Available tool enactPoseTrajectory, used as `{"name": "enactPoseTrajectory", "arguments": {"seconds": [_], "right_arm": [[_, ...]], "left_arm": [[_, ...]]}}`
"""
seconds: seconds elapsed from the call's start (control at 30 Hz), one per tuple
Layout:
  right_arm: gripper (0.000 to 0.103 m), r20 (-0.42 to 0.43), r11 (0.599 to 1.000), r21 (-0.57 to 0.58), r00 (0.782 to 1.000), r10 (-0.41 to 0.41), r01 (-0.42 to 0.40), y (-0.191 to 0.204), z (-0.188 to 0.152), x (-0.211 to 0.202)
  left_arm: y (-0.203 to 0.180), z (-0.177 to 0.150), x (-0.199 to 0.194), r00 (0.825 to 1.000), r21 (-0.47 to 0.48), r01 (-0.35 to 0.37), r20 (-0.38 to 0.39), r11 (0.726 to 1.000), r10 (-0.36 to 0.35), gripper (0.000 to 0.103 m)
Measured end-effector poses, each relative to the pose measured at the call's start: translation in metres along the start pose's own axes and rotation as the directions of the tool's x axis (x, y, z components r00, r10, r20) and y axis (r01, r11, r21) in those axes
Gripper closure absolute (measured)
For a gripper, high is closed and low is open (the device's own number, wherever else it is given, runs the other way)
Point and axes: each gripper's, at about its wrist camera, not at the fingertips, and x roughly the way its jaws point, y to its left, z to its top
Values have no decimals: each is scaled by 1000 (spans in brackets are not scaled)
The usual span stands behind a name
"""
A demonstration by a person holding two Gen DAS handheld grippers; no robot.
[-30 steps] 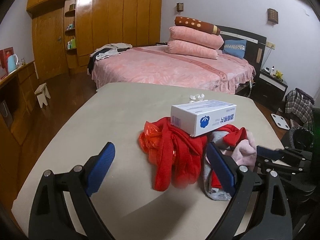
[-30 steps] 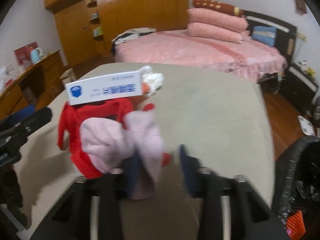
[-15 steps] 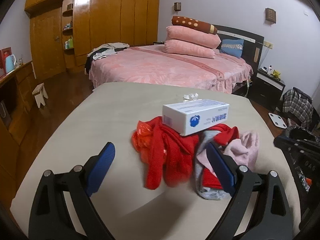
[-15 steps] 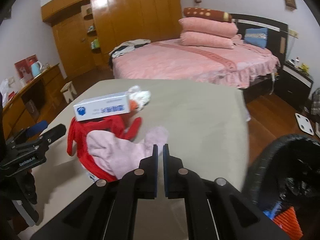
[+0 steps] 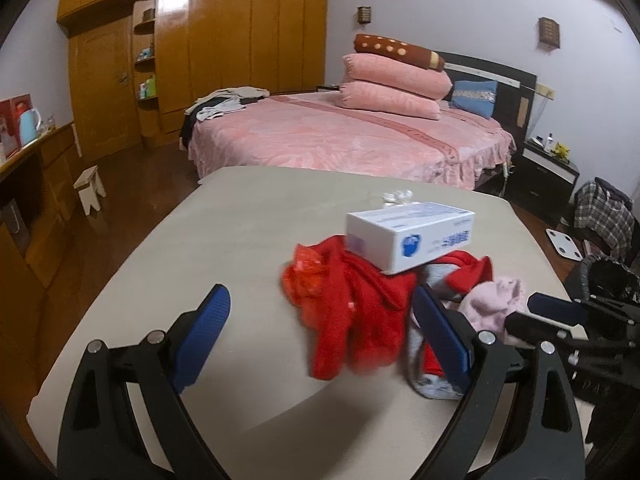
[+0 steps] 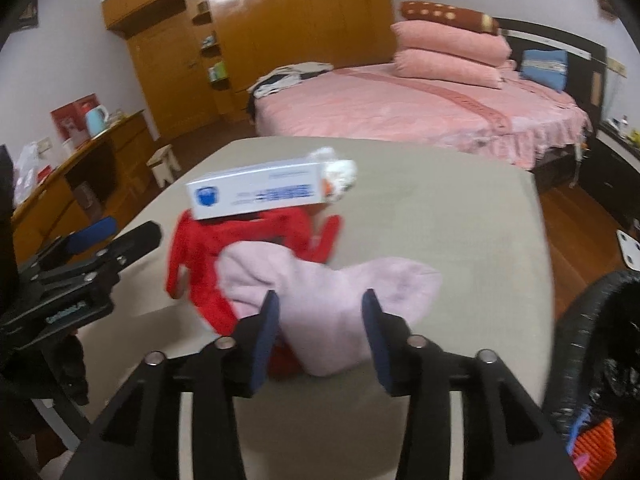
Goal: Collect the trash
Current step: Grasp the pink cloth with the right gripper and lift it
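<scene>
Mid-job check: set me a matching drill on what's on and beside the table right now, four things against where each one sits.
Things:
1. white box
2. pink cloth
3. crumpled white wad
4. black bin

Places:
a. on the table just beyond the far end of the box
b. off the table's right edge, on the floor side
c. on top of the red garment
d. in front of the right gripper, between its open fingers' line of sight

Pairs: 1-c, 2-d, 3-a, 4-b
</scene>
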Motion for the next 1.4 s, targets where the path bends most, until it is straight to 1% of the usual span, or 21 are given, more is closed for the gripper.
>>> {"name": "enactPoseTrajectory", "arguments": {"seconds": [0.13, 0.2, 0.23, 0.27, 0.3, 0.33, 0.4, 0.53, 0.63, 0.73, 0.8, 0.9, 0.93, 0.97, 1.03, 1.1, 1.17, 1.2, 1.23, 1.37, 1.4], "right_arm": [[51, -22, 1000, -27, 1000, 4, -5, 11, 1, 10], [51, -32, 1000, -28, 1000, -1, 0, 12, 1, 14], [53, -43, 999, -37, 999, -9, 7, 13, 1, 17], [61, -59, 998, -58, 998, -6, 2, 14, 0, 20], [83, -67, 998, -65, 998, 4, -8, 14, -2, 20], [87, -69, 998, -63, 998, 10, -14, 13, -3, 20], [90, -46, 999, -40, 999, 14, -16, 8, -3, 10], [90, 11, 1000, 8, 1000, 10, -10, -5, 3, -14], [90, 43, 999, 35, 999, -31, 30, -18, 8, -33], [90, 20, 995, 55, 996, -86, 85, -30, 9, -37], [90, -16, 992, 55, 994, -111, 112, -37, 6, -30], [86, -61, 989, 58, 989, -133, 137, -45, -4, -16], [82, -67, 988, 62, 989, -135, 139, -47, -6, -14], [77, -71, 987, 74, 988, -134, 139, -49, -9, -11], [50, -73, 982, 93, 985, -158, 164, -53, -13, -7], [41, -75, 980, 96, 983, -169, 176, -55, -13, -3], [38, -88, 977, 98, 980, -181, 189, -58, -12, 4], [34, -94, 975, 102, 978, -187, 196, -60, -11, 8], [33, -97, 974, 105, 977, -189, 199, -62, -10, 11], [33, -130, 976, 101, 975, -182, 196, -64, -9, 28], [34, -128, 976, 101, 975, -180, 193, -63, -10, 29]], "left_arm": [[9, 1, 0, 1000, -12, -10, -1, 1000, 10, 13], [11, 1, 0, 1000, -15, -10, -3, 1000, 10, 13], [11, 1, 0, 1000, -17, -11, -2, 1000, 11, 13], [11, 1, 0, 1000, -16, -10, -3, 1000, 10, 13], [11, 1, 0, 1000, -15, -10, -4, 1000, 10, 13], [11, 1, 0, 1000, -16, -10, -5, 1000, 9, 13], [11, 1, -2, 1000, -15, -8, -3, 1000, 8, 13], [8, 2, -4, 1000, -8, -1, -3, 1000, 1, 13], [4, 2, -5, 1000, -5, 6, -3, 1000, -6, 13], [-1, 2, -6, 1000, -3, 15, -3, 1000, -15, 13], [-6, 2, -5, 1000, 0, 22, -5, 1000, -22, 13], [-11, 2, -5, 1000, 9, 30, -7, 999, -30, 13], [-13, 2, -6, 999, 13, 33, -6, 999, -33, 13], [-13, 1, -6, 999, 16, 33, -5, 999, -33, 13], [-13, 1, -6, 999, 19, 34, -4, 999, -34, 13], [-12, 0, -6, 1000, 19, 31, -6, 999, -31, 13], [-9, 0, -5, 1000, 15, 28, -8, 1000, -27, 13], [-9, 0, -5, 1000, 12, 27, -8, 1000, -27, 13], [-9, 0, -4, 1000, 9, 26, -9, 1000, -26, 13], [-9, 2, -3, 1000, 9, 28, -10, 1000, -28, 13], [-9, 2, -3, 999, 9, 30, -11, 1000, -30, 13]]}}
